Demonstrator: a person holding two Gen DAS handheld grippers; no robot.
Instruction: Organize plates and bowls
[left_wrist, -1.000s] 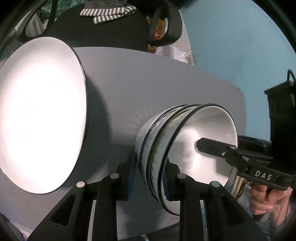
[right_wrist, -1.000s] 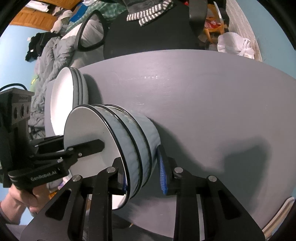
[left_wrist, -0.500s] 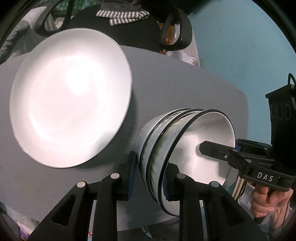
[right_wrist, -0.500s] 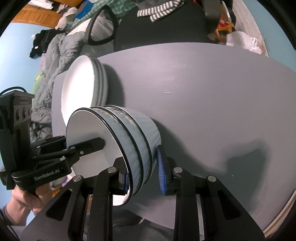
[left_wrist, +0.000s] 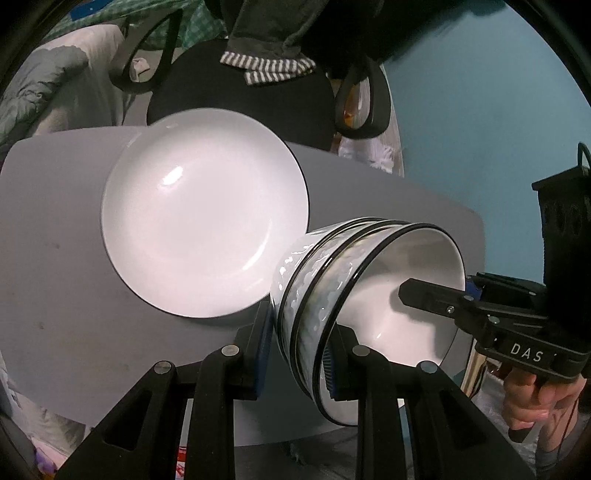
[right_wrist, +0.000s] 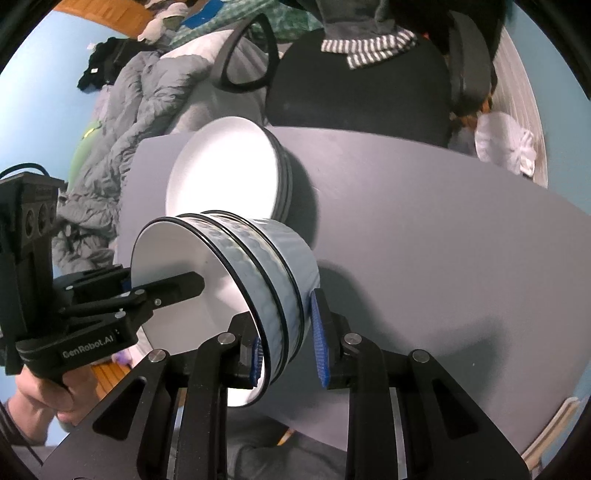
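A stack of three white, black-rimmed bowls (left_wrist: 332, 291) (right_wrist: 266, 266) hangs tilted above the grey table (left_wrist: 406, 218), held from two sides. My left gripper (left_wrist: 297, 358) is shut on the near wall of the stack, one pad outside and one inside. My right gripper (right_wrist: 288, 350) is shut on the opposite wall; one of its fingers (left_wrist: 424, 299) reaches into the top bowl. A stack of white plates (left_wrist: 205, 210) (right_wrist: 229, 173) lies on the table just beyond the bowls.
A black office chair (right_wrist: 362, 96) with a striped cloth (left_wrist: 269, 70) stands behind the table's far edge. Grey bedding (right_wrist: 140, 110) lies off the left side. A person's hand (left_wrist: 532, 398) grips the right tool. Bare tabletop (right_wrist: 461, 240) stretches to the right.
Both grippers have risen with the bowl stack and carried it toward the plates. The plates now look smaller and sit nearer the middle of both views.
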